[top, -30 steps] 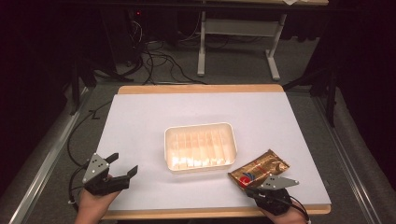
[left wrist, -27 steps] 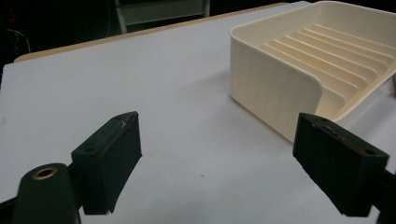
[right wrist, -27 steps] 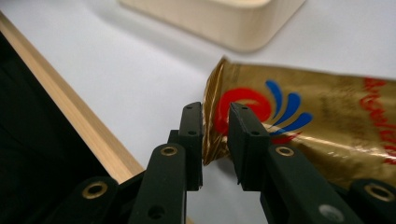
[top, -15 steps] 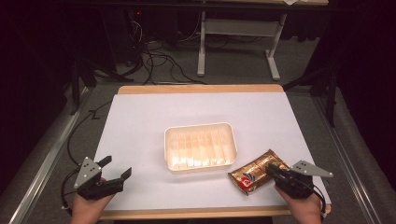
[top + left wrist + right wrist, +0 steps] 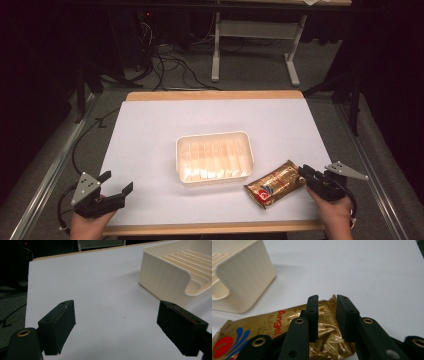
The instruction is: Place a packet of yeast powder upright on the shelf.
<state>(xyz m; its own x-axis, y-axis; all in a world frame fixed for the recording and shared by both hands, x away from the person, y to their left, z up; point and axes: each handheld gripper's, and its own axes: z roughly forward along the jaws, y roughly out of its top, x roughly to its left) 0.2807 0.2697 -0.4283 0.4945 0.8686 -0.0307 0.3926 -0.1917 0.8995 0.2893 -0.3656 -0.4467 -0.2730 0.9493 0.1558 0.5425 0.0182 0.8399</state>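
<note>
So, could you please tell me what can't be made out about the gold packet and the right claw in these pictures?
- Gold packet: the right gripper view's bottom edge and the right claw cut off its near part; its printed name reads partly.
- Whether the pads pinch the foil: the packet's crumpled end lies between the jaws, contact unclear.
- High view: the packet's small print is too small to read.
- Cream tray: the left gripper view's right edge crops it.

- Left gripper [image 5: 118,191]: matte black body, two blocky rectangular jaws, a grey three-cornered plate on top, a black cable trailing behind.
- Right gripper [image 5: 327,315]: black jaws with brass-ringed screw holes, the same grey plate, a black cable.
</note>
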